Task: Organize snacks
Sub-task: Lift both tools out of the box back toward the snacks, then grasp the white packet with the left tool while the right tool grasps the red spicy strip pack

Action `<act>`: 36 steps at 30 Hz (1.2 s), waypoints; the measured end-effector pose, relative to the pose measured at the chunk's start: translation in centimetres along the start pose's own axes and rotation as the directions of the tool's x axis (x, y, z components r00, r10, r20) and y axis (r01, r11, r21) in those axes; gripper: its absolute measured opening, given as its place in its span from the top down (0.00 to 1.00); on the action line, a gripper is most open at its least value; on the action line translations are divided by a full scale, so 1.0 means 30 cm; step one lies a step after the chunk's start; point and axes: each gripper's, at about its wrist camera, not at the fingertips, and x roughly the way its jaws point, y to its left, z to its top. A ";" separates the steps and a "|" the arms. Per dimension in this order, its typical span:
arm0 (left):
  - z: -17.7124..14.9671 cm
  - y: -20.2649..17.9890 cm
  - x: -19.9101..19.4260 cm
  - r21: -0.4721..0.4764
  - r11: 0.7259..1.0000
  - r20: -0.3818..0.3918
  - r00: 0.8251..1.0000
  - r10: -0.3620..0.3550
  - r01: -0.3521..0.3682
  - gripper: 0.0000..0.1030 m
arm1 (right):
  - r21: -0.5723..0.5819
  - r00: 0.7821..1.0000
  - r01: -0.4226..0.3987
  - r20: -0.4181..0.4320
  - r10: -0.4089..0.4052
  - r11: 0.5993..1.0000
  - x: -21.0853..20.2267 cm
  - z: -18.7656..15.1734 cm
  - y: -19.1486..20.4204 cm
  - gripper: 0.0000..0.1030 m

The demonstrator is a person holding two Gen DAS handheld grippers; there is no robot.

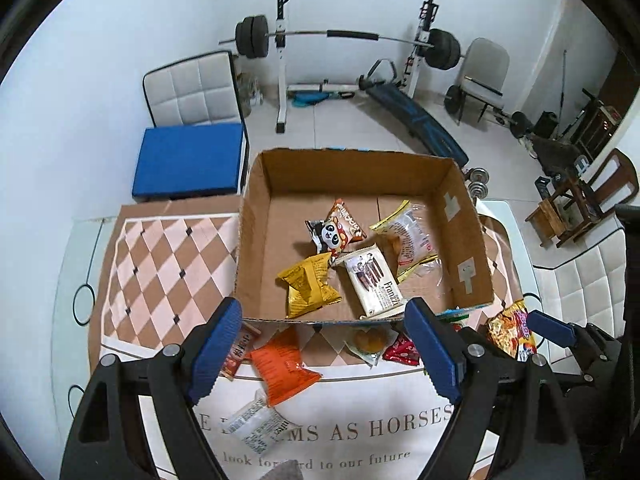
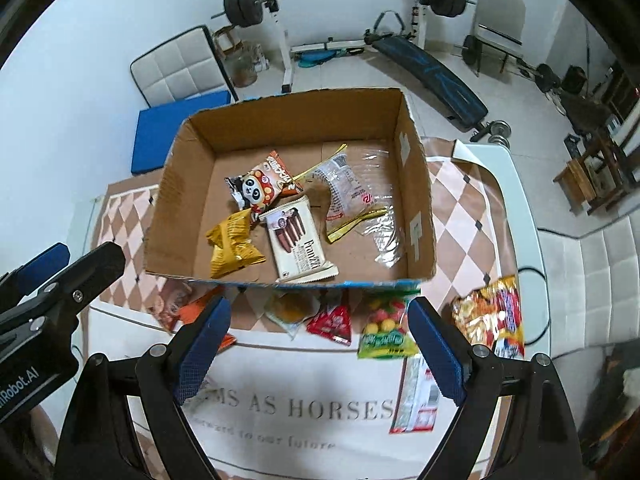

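Both pairs of fingers stand wide apart and hold nothing: the left gripper (image 1: 324, 344) and the right gripper (image 2: 320, 344) hover above the desk's near edge. Under them loose snacks, among them an orange packet (image 1: 282, 368) and a green candy bag (image 2: 384, 334), lie before the cardboard box (image 2: 170, 208), which holds a yellow packet (image 2: 232, 246) and a Franzzi wafer pack (image 2: 298, 244).
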 end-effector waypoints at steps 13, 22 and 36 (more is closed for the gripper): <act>-0.307 0.277 0.198 -0.178 0.983 -0.283 0.959 -0.015 -0.037 0.19 | 0.290 0.986 0.008 -0.163 0.041 0.957 0.090 -0.256 -0.246 0.10; -0.533 0.392 0.498 -0.382 0.919 -0.503 0.857 -0.115 -0.101 0.19 | 0.391 0.933 0.149 -0.359 0.001 0.908 0.421 -0.404 -0.436 0.10; -0.616 0.084 0.637 0.421 0.906 -0.527 0.827 0.197 0.052 0.19 | 0.302 0.861 0.245 -0.505 -0.063 0.921 0.614 -0.510 -0.492 0.12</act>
